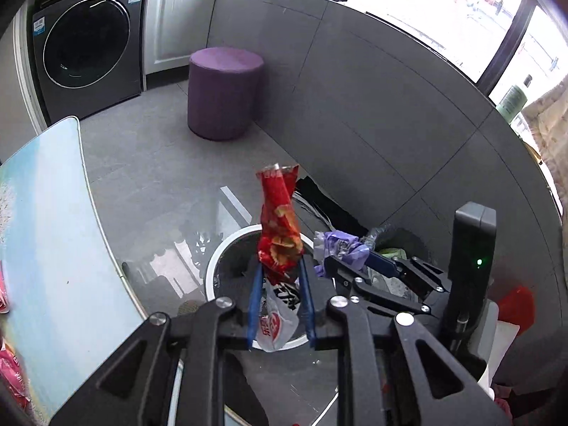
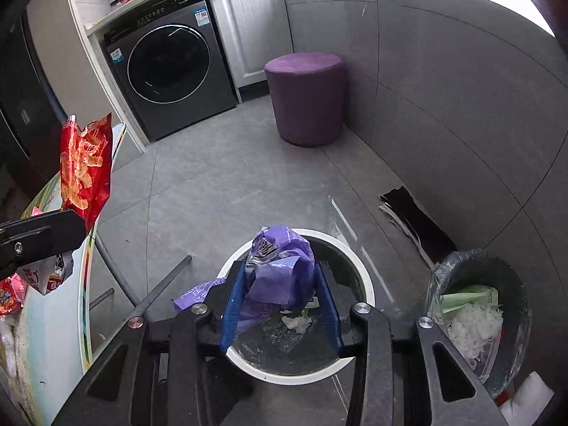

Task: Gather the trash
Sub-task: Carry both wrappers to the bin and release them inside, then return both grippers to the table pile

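Upright, crumpled red snack bag [image 1: 279, 234]; purple wrapper [image 2: 280, 269]

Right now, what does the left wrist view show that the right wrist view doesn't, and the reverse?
Left wrist only: windows along the wall, and a white printed bag hanging under the left gripper.
Right wrist only: white scraps inside the lined trash bin.
Both: red snack bag, purple wrapper in the right gripper, white-rimmed bin, washing machine, purple stool.
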### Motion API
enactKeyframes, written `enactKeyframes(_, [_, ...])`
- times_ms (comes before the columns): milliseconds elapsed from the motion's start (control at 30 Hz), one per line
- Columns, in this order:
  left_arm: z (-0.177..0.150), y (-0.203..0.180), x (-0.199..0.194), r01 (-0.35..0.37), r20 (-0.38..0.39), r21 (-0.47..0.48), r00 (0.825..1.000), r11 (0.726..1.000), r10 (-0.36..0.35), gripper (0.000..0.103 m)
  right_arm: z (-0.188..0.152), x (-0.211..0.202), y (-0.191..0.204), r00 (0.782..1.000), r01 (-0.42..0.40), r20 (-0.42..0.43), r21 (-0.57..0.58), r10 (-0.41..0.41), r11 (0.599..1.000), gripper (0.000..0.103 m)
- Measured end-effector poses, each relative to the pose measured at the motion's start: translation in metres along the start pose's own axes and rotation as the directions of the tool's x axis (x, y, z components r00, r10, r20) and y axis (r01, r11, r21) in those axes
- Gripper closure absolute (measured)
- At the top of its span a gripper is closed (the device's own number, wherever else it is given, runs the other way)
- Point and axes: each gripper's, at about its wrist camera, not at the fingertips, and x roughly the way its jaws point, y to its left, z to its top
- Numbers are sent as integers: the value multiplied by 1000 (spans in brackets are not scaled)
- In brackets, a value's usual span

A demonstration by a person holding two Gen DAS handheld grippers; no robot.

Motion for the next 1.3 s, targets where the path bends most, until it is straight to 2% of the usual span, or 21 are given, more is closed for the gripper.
enactKeyframes(67, [4,0,10,16,4,-23,1000,1000,-16,65,2,5,-4,1000,14,-1,13,-14,1000,54])
enactKeyframes(133, [8,0,14,32,12,-36,999,999,-31,61,2,5,-8,1000,29,2,21,-29,999,50])
enactKeyframes(267, [6,4,1,28,34,-26,999,999,-27,60,3,-9,-8,999,22,25,36,-23,999,50])
enactKeyframes(433, [-13,15,-47,-22,116,-15,993,1000,23,60,-1,-55,15,995,-50,92,11,49,999,50])
enactKeyframes(600, [-46,40,-108,-78,192,-52,978,996,86,60,-12,-106,62,982,-102,151,-83,113,991,50])
enactKeyframes(700, [-71,61,-144,-142,233,-81,960,987,157,60,-17,-124,89,974,-129,170,-131,150,983,50])
enactKeyframes(833, [-110,100,-188,-224,261,-149,931,963,256,60,-22,-137,129,962,-184,165,-198,218,963,50])
enactKeyframes(1000, [-169,162,-234,-308,250,-270,892,912,376,60,-27,-135,183,947,-262,109,-285,302,922,50])
enactKeyframes(1167, [-230,213,-258,-361,189,-353,876,863,444,60,-32,-117,234,929,-335,33,-344,368,877,50])
enactKeyframes(1300, [-257,231,-262,-366,150,-369,883,854,444,61,-39,-95,273,914,-387,-33,-374,404,843,50])
